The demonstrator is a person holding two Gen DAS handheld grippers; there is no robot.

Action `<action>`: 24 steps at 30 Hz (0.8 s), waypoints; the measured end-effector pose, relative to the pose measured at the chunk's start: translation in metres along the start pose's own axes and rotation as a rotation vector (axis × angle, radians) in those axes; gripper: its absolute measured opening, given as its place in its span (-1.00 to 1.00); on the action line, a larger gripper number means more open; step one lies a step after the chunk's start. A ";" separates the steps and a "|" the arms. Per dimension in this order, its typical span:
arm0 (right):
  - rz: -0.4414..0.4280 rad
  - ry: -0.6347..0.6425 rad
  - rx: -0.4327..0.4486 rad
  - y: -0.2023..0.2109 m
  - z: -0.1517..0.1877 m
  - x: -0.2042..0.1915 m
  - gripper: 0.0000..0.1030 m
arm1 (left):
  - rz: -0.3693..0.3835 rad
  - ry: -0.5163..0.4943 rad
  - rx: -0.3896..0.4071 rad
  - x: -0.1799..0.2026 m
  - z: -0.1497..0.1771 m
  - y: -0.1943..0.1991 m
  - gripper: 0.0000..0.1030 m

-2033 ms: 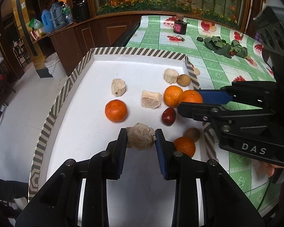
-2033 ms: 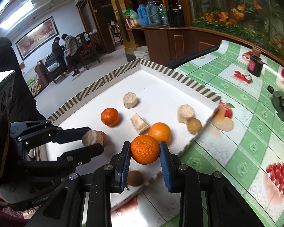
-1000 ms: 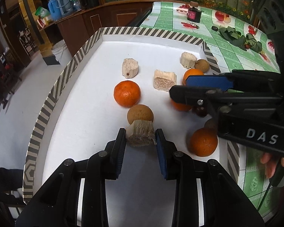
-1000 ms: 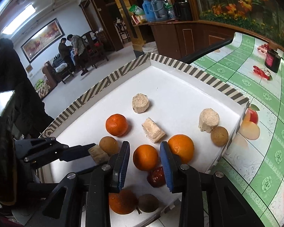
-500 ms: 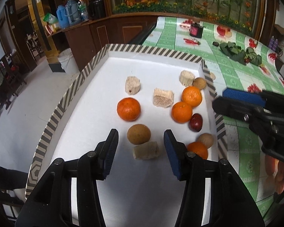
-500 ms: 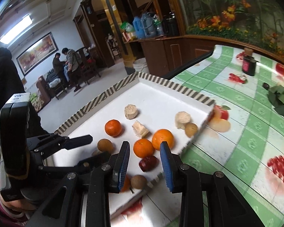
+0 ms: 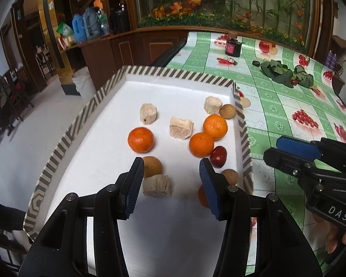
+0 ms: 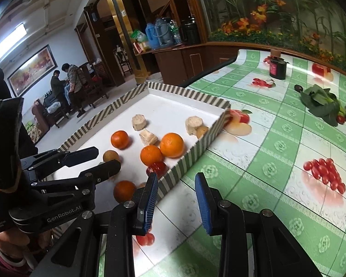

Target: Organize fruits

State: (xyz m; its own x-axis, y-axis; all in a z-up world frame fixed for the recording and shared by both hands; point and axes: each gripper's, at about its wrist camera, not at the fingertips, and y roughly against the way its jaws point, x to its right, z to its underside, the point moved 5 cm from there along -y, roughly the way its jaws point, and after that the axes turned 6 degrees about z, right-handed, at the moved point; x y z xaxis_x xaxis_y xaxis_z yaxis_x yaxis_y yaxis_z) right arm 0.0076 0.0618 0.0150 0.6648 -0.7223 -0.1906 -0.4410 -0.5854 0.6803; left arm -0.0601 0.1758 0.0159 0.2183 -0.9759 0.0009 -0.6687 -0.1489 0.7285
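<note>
A white tray with a striped rim holds three oranges, a red fruit, brown round fruits and several beige chunks. My left gripper hovers open over the tray's near end. A beige chunk lies on the tray between its jaws, untouched, against a brown fruit. A fourth orange is half hidden behind the right finger. My right gripper stands open and empty above the tablecloth, just outside the tray's right wall.
A green checked tablecloth with fruit prints stretches to the right. On it far back stand a dark jar and leafy greens. A wooden counter runs behind the tray. People sit far off at the left.
My left gripper opened, left the beige chunk on the tray beside the brown fruit and drew back. My right gripper left its orange in the tray and moved right over the tablecloth.
</note>
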 end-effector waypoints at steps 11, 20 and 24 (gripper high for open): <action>0.007 -0.005 -0.002 0.005 0.006 0.006 -0.38 | 0.010 -0.009 0.025 0.016 -0.004 0.006 -0.03; 0.005 -0.012 -0.005 0.005 0.008 0.006 -0.38 | 0.008 -0.008 0.024 0.018 -0.004 0.007 -0.03; 0.004 -0.011 -0.009 0.004 0.009 0.006 -0.38 | 0.007 -0.009 0.024 0.017 -0.004 0.007 -0.03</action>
State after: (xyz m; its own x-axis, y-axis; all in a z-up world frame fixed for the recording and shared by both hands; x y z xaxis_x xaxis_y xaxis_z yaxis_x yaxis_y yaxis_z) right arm 0.0041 0.0519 0.0105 0.6567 -0.7283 -0.1957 -0.4378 -0.5794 0.6875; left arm -0.0588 0.1590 0.0239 0.2066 -0.9784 -0.0003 -0.6869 -0.1453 0.7121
